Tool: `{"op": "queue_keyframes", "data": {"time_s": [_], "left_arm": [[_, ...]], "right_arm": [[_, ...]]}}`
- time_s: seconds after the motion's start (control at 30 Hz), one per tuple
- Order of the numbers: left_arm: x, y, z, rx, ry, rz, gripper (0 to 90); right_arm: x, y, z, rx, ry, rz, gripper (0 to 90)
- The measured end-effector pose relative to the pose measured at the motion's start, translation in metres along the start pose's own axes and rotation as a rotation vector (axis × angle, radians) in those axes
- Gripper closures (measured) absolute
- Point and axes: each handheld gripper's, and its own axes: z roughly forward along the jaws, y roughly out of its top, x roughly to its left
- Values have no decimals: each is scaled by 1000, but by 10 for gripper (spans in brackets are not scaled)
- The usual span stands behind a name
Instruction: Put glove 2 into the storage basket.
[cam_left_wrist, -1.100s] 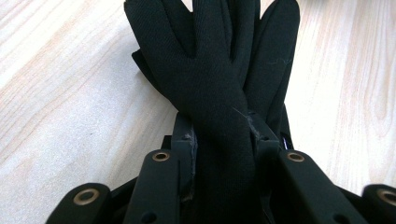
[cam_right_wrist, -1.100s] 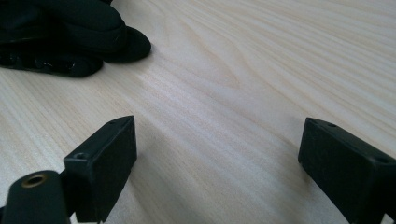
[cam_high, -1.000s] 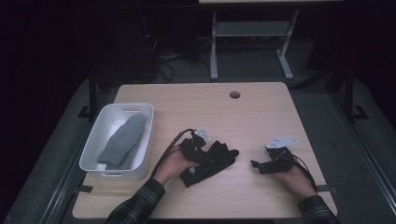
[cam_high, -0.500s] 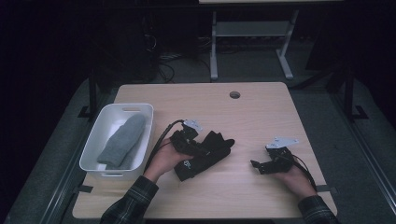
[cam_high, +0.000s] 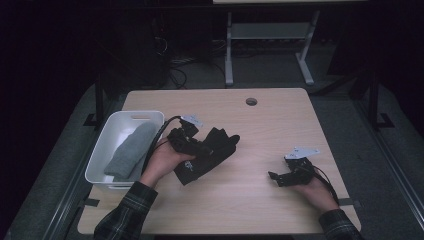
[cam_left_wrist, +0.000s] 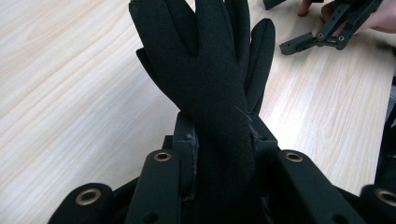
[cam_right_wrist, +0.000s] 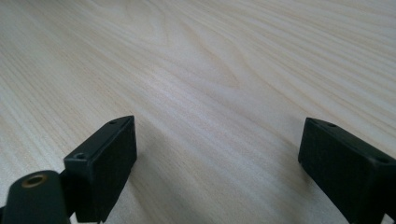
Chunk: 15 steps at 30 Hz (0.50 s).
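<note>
Looking down from the high view, a pale wooden tabletop (cam_high: 280, 125) carries a white plastic tub (cam_high: 107, 150) at its left edge, and a folded grey cloth (cam_high: 129, 151) lies inside the tub. Just right of the tub, the person's left hand (cam_high: 161, 161) holds the left tongs (cam_high: 192, 146), which are clamped on a black fabric glove (cam_high: 212, 152); the glove spreads across the wood toward the middle of the tabletop, fingers pointing away from the tub. A black cable (cam_high: 157, 137) arcs from these tongs over the tub's near corner. Well apart, near the right edge, the right hand (cam_high: 316, 189) rests on the tabletop holding the right tongs (cam_high: 279, 177), which point left toward the glove. A small round hole (cam_high: 251, 101) sits in the far part of the tabletop.

In the left gripper view, the left tongs (cam_left_wrist: 219, 135) pinch the black fabric glove (cam_left_wrist: 210, 70) at its wrist between the two jaws, with the glove's fingers fanning upward over the wood. The right tongs (cam_left_wrist: 322, 35) and fingers of the other hand appear at the top right, apart from the glove.

In the right gripper view, the right tongs (cam_right_wrist: 217, 158) stand wide open, holding nothing, over the bare wood grain of the tabletop (cam_right_wrist: 210, 70).
</note>
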Motion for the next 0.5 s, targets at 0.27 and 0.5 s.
{"op": "queue_keyframes", "data": {"time_s": [0.27, 0.5], "left_arm": [[10, 2, -29, -18, 33, -23, 704], [20, 2, -53, -18, 71, -49, 704]], "right_arm": [[0, 0, 0, 1, 0, -2, 113], [0, 0, 0, 1, 0, -1, 113]]}}
